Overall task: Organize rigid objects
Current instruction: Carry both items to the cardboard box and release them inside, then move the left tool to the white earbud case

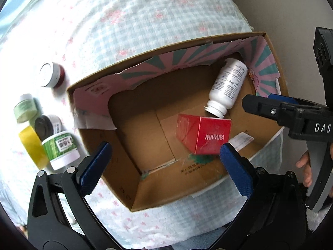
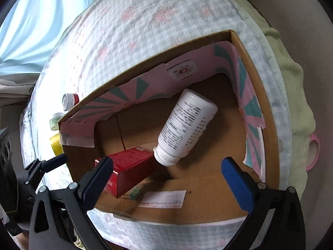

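An open cardboard box (image 1: 124,185) (image 2: 268,125) lies on a checked blanket. Inside it a red MARUBI carton (image 1: 208,135) (image 2: 129,168) lies next to a white pill bottle (image 1: 228,87) (image 2: 185,127) on its side. My left gripper (image 1: 166,166) is open and empty above the box's near edge. My right gripper (image 2: 166,177) is open and empty over the box; it also shows in the left wrist view (image 1: 270,104). Left of the box lie a red-and-white jar (image 1: 52,75) (image 2: 69,102), a pale green jar (image 1: 24,108) (image 2: 55,120), a dark-lidded jar (image 1: 46,125), a yellow tape roll (image 1: 31,145) (image 2: 56,143) and a green-labelled tub (image 1: 61,150).
The blanket (image 1: 145,20) covers a bed; its edge drops off at the right, where a pale green cloth (image 2: 295,95) lies. A hand (image 1: 306,166) holds the right gripper's handle at far right.
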